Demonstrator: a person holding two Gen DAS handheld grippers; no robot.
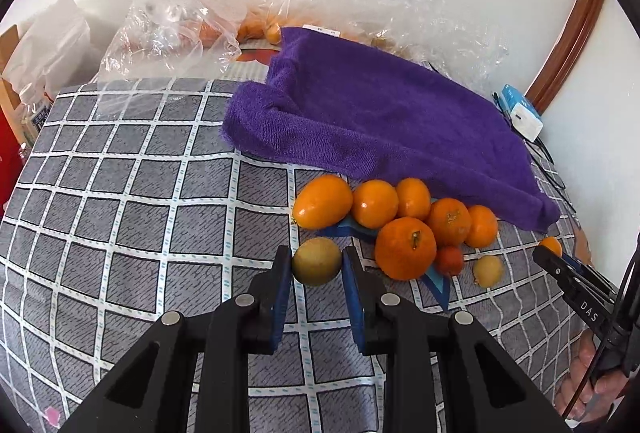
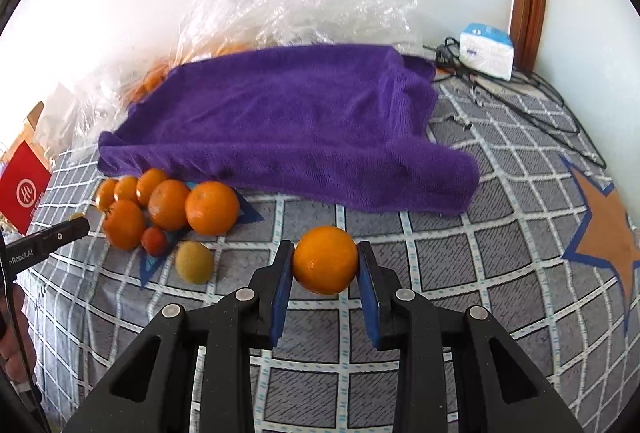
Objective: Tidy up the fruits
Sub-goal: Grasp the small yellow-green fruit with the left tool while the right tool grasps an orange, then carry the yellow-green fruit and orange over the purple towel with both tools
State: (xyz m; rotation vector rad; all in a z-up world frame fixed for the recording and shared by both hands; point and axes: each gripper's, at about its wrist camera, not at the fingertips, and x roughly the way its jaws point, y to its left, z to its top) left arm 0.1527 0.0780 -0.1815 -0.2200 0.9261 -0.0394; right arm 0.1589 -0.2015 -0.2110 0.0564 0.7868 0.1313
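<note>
You are holding a round orange mandarin (image 2: pixel 325 259) in the right gripper (image 2: pixel 325 265) and a yellowish-green round fruit (image 1: pixel 317 261) in the left gripper (image 1: pixel 317 267), with the orange fruit pile (image 1: pixel 404 217) at one o'clock, so be squeezing gently.

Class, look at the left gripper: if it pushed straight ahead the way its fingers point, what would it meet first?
The left gripper already has a yellow-green fruit between its fingers, so that comes first. Beyond it, probably the orange fruit pile; depth is unclear.
</note>
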